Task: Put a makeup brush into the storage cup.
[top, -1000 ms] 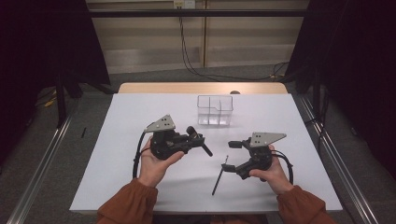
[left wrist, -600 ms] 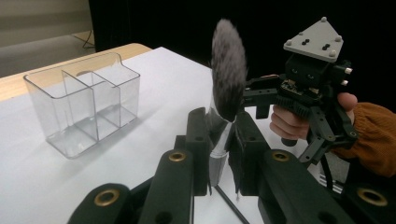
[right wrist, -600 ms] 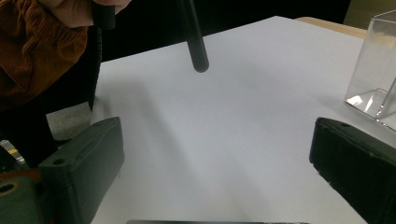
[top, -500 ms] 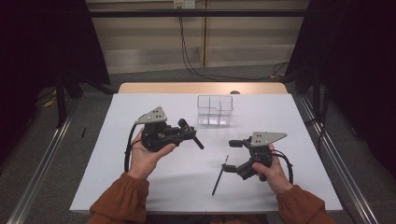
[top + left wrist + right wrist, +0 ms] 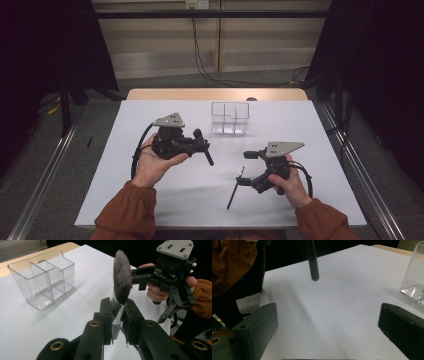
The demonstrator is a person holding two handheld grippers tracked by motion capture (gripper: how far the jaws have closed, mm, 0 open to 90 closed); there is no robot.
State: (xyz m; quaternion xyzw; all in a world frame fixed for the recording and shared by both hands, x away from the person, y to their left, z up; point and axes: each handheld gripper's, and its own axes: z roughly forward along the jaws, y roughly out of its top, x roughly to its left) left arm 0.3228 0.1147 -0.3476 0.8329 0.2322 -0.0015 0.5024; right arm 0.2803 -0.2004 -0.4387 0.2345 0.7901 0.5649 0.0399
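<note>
Makeup brush (image 5: 121,280) sits clamped at its ferrule in left gripper (image 5: 117,312), above table (image 5: 150,125) near clear organiser (image 5: 230,118); light, soft-bristled, slippery-handled; right gripper (image 5: 327,322) stands wide, empty

Left tool (image 5: 202,148) held up off the counter in the left hand (image 5: 155,162), palm up, jaws clamped close together, pointing toward the right tool. Right tool (image 5: 245,167) sits lower in the right hand (image 5: 287,182), jaws spread wide apart. Both forearms in rust-orange sleeves come in from the near edge
</note>
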